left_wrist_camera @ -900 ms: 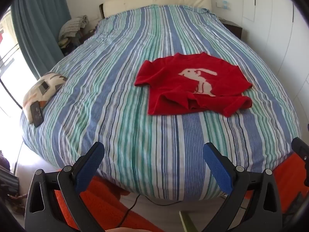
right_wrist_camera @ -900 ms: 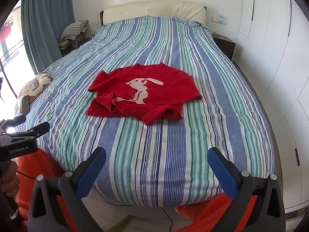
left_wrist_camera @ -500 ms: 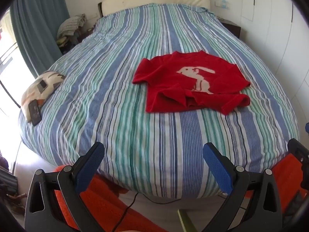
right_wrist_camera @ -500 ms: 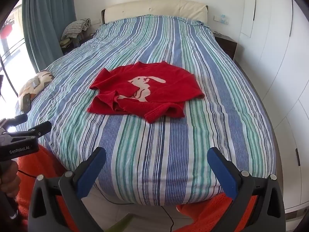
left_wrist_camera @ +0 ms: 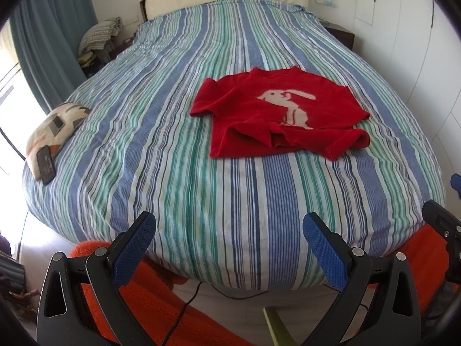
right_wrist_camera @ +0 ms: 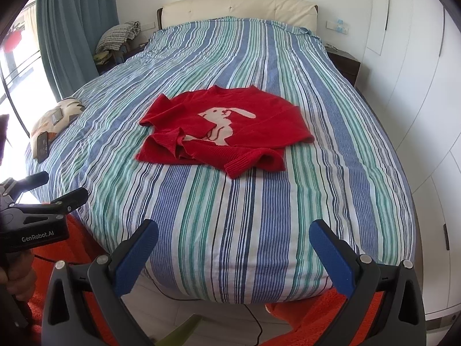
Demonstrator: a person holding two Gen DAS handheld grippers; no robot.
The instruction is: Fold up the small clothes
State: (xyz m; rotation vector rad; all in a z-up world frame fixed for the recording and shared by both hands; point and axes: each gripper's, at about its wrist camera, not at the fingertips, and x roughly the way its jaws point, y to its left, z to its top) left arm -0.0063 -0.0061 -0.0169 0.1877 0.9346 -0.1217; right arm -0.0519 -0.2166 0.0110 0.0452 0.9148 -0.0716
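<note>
A small red sweater with a pale rabbit on it (left_wrist_camera: 276, 115) lies on the striped bedspread (left_wrist_camera: 178, 150), its sleeves folded across the lower front; it also shows in the right wrist view (right_wrist_camera: 227, 129). My left gripper (left_wrist_camera: 229, 230) is open and empty, held off the foot of the bed, well short of the sweater. My right gripper (right_wrist_camera: 233, 238) is open and empty too, also at the foot of the bed. The left gripper's body shows at the left edge of the right wrist view (right_wrist_camera: 37, 213).
A patterned pillow (left_wrist_camera: 54, 127) with a dark phone (left_wrist_camera: 46, 165) on it lies at the bed's left edge. An orange rug (left_wrist_camera: 138, 302) and a black cable (left_wrist_camera: 187, 302) lie on the floor. White wardrobe doors (right_wrist_camera: 426, 86) stand right, a blue curtain (left_wrist_camera: 49, 34) left.
Both grippers have moved slightly forward toward the bed and the sweater appears a little lower and closer. Both stay open and empty.
</note>
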